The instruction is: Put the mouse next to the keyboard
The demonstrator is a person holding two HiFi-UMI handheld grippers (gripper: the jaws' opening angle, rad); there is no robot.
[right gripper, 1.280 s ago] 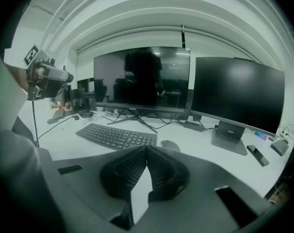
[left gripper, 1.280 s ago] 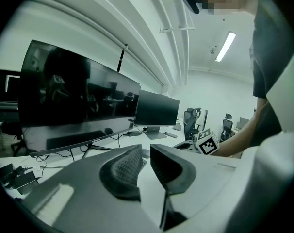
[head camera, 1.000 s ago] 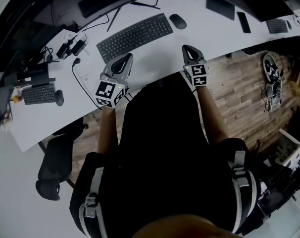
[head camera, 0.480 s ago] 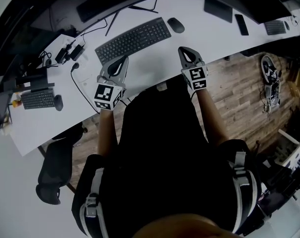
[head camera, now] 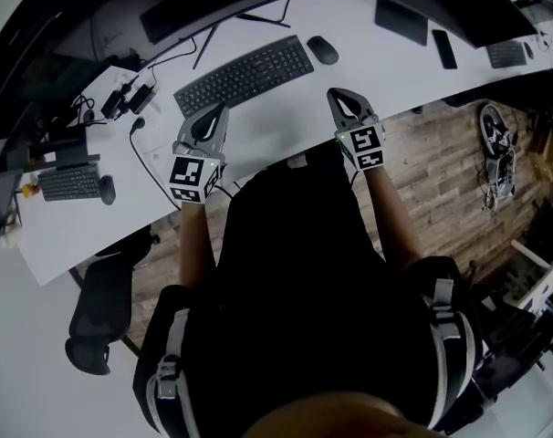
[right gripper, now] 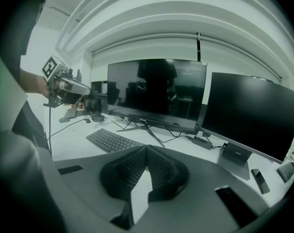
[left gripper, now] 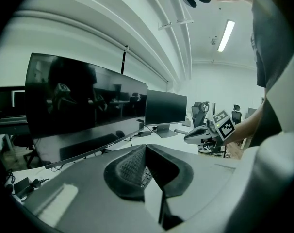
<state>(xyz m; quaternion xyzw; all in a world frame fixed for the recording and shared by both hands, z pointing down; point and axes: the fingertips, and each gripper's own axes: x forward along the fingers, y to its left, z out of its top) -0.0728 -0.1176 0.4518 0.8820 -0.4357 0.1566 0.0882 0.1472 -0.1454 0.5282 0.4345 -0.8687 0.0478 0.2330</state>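
Observation:
A black mouse (head camera: 323,49) lies on the white desk (head camera: 276,117), just right of the black keyboard (head camera: 245,74) and a small gap from its right end. My left gripper (head camera: 219,109) hovers over the desk in front of the keyboard's left half, jaws shut and empty. My right gripper (head camera: 335,93) hovers in front of the mouse, also shut with nothing in it. In the right gripper view the keyboard (right gripper: 110,140) shows beyond the closed jaws (right gripper: 147,147); the mouse is hidden there. In the left gripper view the closed jaws (left gripper: 146,147) cover most of the keyboard.
Wide dark monitors (right gripper: 156,93) stand behind the keyboard with cables (head camera: 208,35) running under them. A phone (head camera: 443,44) and a dark flat device (head camera: 402,16) lie at the right. A second small keyboard (head camera: 71,179) and mouse (head camera: 109,188) sit far left. An office chair (head camera: 99,308) stands below the desk edge.
Both grippers have shifted only slightly over the desk front, the right one lifting a little. Their jaws stayed shut. Mouse and keyboard have not moved.

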